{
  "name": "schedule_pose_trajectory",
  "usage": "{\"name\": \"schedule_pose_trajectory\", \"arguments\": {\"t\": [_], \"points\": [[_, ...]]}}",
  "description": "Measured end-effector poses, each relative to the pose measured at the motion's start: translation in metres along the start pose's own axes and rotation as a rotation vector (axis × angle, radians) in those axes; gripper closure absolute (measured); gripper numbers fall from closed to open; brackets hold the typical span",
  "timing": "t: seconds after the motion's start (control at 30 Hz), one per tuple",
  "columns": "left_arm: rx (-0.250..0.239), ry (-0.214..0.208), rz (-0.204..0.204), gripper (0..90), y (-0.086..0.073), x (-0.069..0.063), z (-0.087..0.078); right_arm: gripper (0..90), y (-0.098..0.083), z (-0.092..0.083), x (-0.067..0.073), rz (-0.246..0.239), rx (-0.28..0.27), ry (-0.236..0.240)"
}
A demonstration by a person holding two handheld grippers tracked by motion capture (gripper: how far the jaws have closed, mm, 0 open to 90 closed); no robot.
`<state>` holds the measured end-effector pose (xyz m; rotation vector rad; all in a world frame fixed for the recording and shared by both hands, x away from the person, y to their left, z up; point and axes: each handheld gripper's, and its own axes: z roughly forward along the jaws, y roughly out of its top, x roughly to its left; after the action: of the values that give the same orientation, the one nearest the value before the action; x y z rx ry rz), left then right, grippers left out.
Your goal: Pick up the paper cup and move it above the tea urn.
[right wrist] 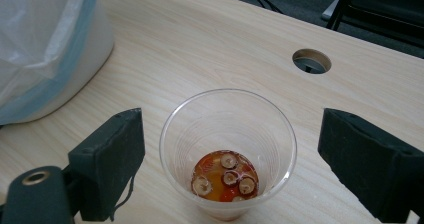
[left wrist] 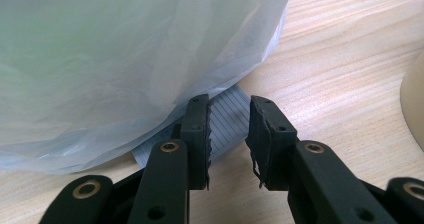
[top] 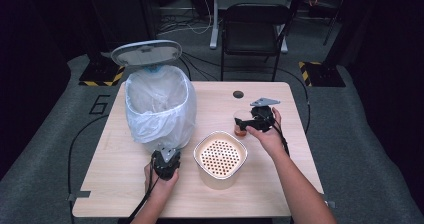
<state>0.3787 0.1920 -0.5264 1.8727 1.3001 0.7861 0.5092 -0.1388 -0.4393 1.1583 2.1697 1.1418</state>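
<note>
The right tongs (right wrist: 227, 159) are standing wide apart around a clear plastic cup (right wrist: 228, 151) holding a little amber liquid and round slices, which is sitting on the pale wooden surface (top: 280, 159) at the far right. The left tongs (left wrist: 229, 139) are resting nearly together, gripping nothing, beside the white bag-lined bin (top: 159, 104). Closing too hard is likely to crush the thin cup and spill it; an off-centre pinch could tip it over.

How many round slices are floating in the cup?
3. In the cup, the slices sit in the reddish liquid: one on top, one at lower left, one at lower right. More may be hidden under the liquid.
</note>
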Motion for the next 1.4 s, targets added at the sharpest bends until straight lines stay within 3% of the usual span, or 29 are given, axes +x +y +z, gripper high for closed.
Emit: {"name": "schedule_pose_trajectory", "arguments": {"t": [0.4, 0.43, 0.83, 1.4], "points": [[0.003, -0.007, 0.000, 70.3, 0.000, 0.002, 0.000, 9.4, -0.005, 0.018, 0.005, -0.035, 0.051, -0.007], [0.008, -0.013, -0.019, 70.4, 0.000, 0.001, -0.001, 9.7, -0.005, 0.020, 0.005, -0.033, 0.053, -0.009], [0.006, -0.013, -0.022, 70.5, 0.000, 0.001, -0.001, 18.8, -0.010, 0.032, 0.006, -0.035, 0.081, -0.034], [0.007, -0.015, -0.022, 70.7, 0.000, 0.001, -0.001, 22.0, -0.014, 0.023, 0.003, -0.070, 0.095, -0.002]]}}
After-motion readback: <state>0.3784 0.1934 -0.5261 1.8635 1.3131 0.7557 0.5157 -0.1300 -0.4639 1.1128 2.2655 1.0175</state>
